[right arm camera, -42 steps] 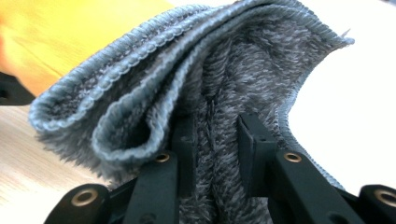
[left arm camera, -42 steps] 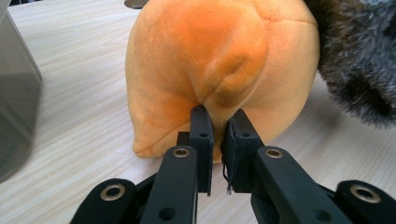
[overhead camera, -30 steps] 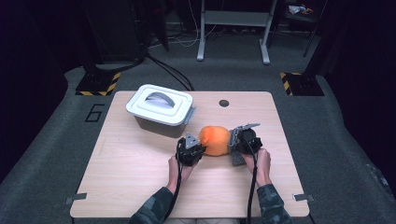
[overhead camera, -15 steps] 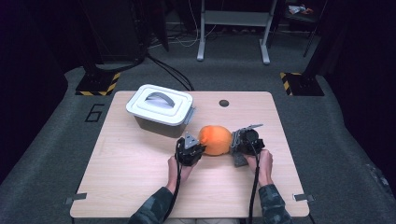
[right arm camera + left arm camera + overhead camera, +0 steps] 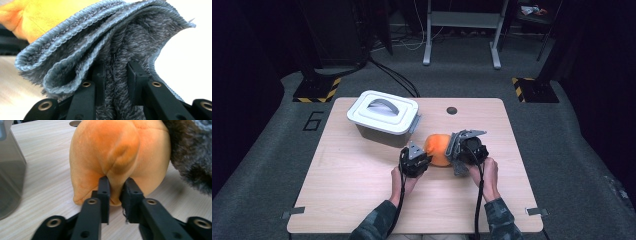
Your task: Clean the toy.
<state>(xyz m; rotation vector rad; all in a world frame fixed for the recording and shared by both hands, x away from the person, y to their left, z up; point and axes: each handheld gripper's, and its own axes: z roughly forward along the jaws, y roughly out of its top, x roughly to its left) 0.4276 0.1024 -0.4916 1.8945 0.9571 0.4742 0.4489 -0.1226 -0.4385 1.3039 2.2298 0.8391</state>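
The orange plush (image 5: 117, 157) sits mid-table, right of the box (image 5: 384, 117) — the left gripper (image 5: 115, 187), jaws just eased apart, pinches its fold, while the right gripper (image 5: 116, 72) clamps a grey cloth (image 5: 105, 42) against it.

Both sleeves (image 5: 377, 231) camo-patterned, dark green. Left gripper (image 5: 116, 192): matte black body, two flat black jaws on linkage arms with silver-ringed pivot holes. Right gripper (image 5: 116, 75): same jaws and rivets, grey three-cornered plate on top. Black cable (image 5: 478, 200) trails from each back along the forearm.
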